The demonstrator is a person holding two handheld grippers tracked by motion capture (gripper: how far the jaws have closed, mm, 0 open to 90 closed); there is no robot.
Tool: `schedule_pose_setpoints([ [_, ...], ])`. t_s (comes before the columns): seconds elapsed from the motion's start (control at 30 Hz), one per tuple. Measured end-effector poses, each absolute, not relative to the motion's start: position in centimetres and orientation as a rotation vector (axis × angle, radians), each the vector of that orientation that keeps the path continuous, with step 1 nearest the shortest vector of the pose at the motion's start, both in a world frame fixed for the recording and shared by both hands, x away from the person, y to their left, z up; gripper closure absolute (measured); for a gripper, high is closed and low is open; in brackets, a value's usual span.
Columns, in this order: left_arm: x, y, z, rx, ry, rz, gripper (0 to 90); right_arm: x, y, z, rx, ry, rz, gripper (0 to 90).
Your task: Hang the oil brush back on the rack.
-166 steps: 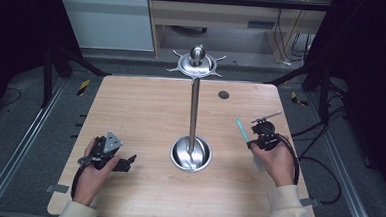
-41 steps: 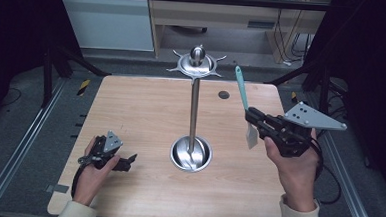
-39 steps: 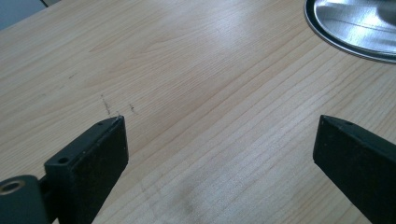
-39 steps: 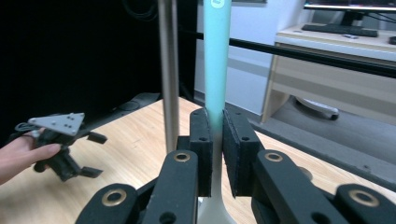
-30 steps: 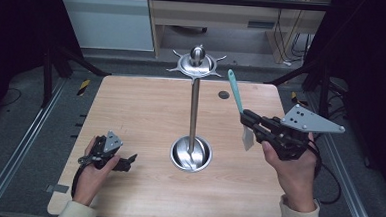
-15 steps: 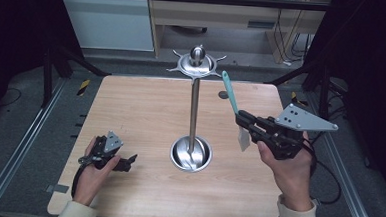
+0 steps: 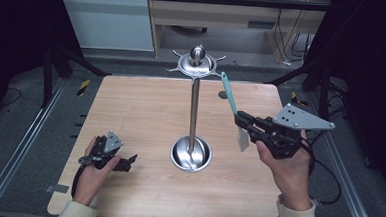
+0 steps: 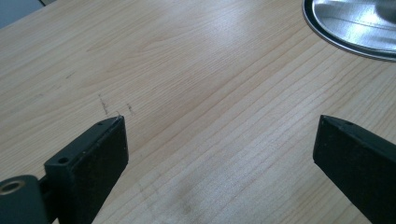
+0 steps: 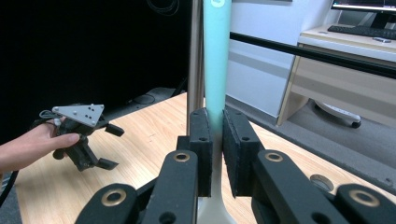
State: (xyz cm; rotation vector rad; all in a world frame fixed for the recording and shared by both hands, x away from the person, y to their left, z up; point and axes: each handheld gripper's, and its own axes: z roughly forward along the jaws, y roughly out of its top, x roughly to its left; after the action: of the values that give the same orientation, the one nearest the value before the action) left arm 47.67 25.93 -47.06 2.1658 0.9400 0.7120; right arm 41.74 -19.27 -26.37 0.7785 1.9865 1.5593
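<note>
A tall steel stand [image 7: 194,113] rises from a round dish base [image 7: 191,153] at the table's middle, with a hooked disc [image 7: 197,63] on top. My right gripper [image 7: 240,120] is raised to the right of the pole and shut on a spatula. The spatula's teal handle [image 7: 229,93] points up and its white blade [image 7: 243,139] hangs below the jaws. In the right gripper view the handle [image 9: 216,60] stands upright between the pads [image 9: 201,140], just in front of the pole [image 9: 194,60]. My left gripper [image 7: 128,161] rests open on the table at the front left; nothing lies between its jaws [image 8: 219,135].
A small dark round hole [image 7: 222,95] sits in the wooden table [image 7: 141,106] behind the spatula. The base's rim [image 8: 355,28] shows at the top right of the left gripper view. Metal rails run along both sides of the table. A desk stands beyond the far edge.
The right gripper lifted the spatula off the table and has carried it leftward, closer to the stand's pole. The left gripper has stayed where it was.
</note>
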Motion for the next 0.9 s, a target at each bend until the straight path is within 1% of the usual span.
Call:
schedule_pose_setpoints([
  [0.9, 47.6, 25.8, -47.1, 2.174, 0.937, 0.711, 3.0, 43.1, -17.0, -27.9, 0.808, 1.969, 1.573, 82.5],
])
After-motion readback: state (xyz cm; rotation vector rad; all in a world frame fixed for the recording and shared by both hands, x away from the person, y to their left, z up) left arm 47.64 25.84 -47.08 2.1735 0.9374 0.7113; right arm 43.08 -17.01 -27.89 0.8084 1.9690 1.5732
